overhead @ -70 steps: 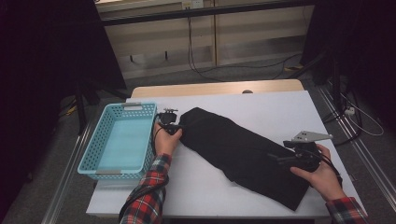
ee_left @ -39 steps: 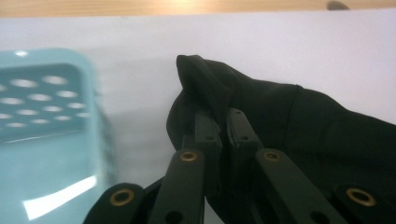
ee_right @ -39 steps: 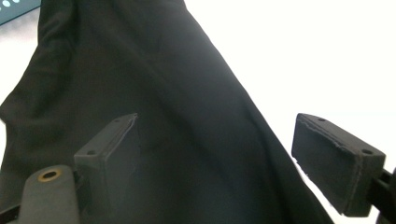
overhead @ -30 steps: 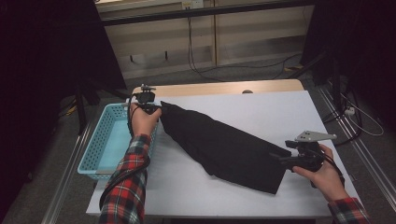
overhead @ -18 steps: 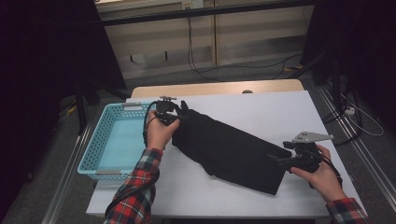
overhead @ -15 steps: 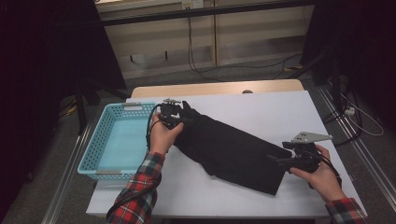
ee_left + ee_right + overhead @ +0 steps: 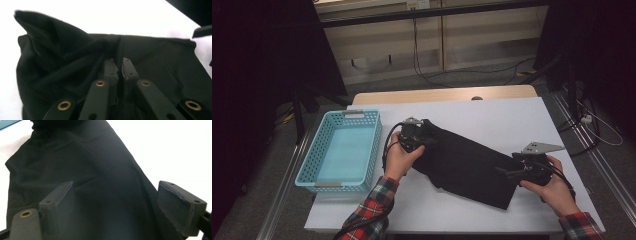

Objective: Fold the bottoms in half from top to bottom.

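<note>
White table (image 7: 492, 117) under dim light, with dark curtains and cables on the floor behind. Black cloth (image 7: 467, 165) spread across the middle of the table, running at a slant from upper left to lower right, flat for the most part. Light blue basket (image 7: 309, 172) at the left edge of the table, just beside the cloth's upper end, not touching it.

Left gripper (image 7: 414, 137) at the upper left end of the cloth, jaws closed tight on a pinch of the fabric; in the left gripper view (image 7: 119, 72) the cloth bunched into folds that run up toward the jaws. Left hand (image 7: 399, 157) around the gripper body, red checked sleeve (image 7: 372, 210) behind it.

Right gripper (image 7: 512, 172) at the lower right end of the cloth, jaws wide apart; in the right gripper view (image 7: 115, 207) the pads on either side of the flat fabric, not pressing it. Whether the pads touch the cloth from above: not possible to say. Right hand (image 7: 554, 187) near the table's right edge.
</note>
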Demonstrator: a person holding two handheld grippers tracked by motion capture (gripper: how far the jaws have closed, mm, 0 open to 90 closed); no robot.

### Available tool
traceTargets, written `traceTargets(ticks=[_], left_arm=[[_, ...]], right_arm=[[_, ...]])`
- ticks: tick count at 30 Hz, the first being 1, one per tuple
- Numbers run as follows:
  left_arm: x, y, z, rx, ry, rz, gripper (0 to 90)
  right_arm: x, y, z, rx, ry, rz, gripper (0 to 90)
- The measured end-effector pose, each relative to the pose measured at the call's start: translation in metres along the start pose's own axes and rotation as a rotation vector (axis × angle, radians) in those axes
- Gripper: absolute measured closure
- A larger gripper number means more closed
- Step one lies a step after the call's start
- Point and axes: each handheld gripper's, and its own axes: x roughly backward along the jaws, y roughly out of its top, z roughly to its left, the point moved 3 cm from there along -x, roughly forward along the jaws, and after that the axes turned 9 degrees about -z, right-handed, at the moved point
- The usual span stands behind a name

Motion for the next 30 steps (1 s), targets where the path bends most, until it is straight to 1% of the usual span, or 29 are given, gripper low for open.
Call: traceTargets(ticks=[6,7,8,11,12,14,16,18,19,21,23,25,27,29,30], left_arm=[[-0.005,-0.004,-0.012,-0.021,-0.044,0.015,85.3],[-0.006,-0.005,-0.016,-0.021,-0.047,0.012,85.3],[-0.006,-0.005,-0.018,-0.033,-0.059,0.018,85.3],[-0.009,-0.006,-0.028,-0.051,-0.085,0.014,85.2],[-0.01,-0.007,-0.031,-0.051,-0.096,0.015,85.2],[-0.014,-0.01,-0.036,-0.057,-0.111,0.023,85.1],[-0.018,-0.013,-0.043,-0.076,-0.124,0.048,85.0],[-0.023,-0.017,-0.048,-0.088,-0.132,0.064,84.5],[-0.024,-0.018,-0.049,-0.09,-0.136,0.063,84.0],[-0.026,-0.021,-0.051,-0.084,-0.155,0.081,82.3],[-0.026,-0.022,-0.053,-0.082,-0.18,0.083,77.5],[-0.024,-0.021,-0.052,-0.09,-0.174,0.076,68.9],[-0.021,-0.02,-0.05,-0.085,-0.182,0.062,59.1],[-0.017,-0.018,-0.047,-0.089,-0.163,0.049,51.0],[-0.015,-0.017,-0.045,-0.079,-0.16,0.043,46.9]], right_arm=[[-0.001,0.0,0.002,0.008,0.003,0.002,15.2],[-0.002,0.0,0.002,0.011,0.005,0.003,15.3],[-0.002,0.0,0.002,0.011,0.004,0.004,15.3],[-0.003,0.0,0.004,0.013,0.007,0.005,15.3],[-0.003,0.0,0.004,0.014,0.008,0.004,15.3],[-0.004,0.0,0.006,0.019,0.01,0.006,15.3],[-0.005,0.0,0.007,0.019,0.013,0.009,15.3],[-0.006,0.001,0.008,0.022,0.016,0.01,15.3],[-0.007,0.001,0.009,0.025,0.018,0.009,15.3],[-0.009,0.001,0.01,0.028,0.022,0.011,15.3],[-0.011,0.002,0.012,0.033,0.027,0.013,15.3],[-0.013,0.002,0.014,0.037,0.034,0.016,15.3],[-0.016,0.003,0.016,0.04,0.041,0.017,15.3],[-0.019,0.005,0.018,0.046,0.049,0.018,15.3],[-0.021,0.006,0.02,0.049,0.054,0.018,15.3]])
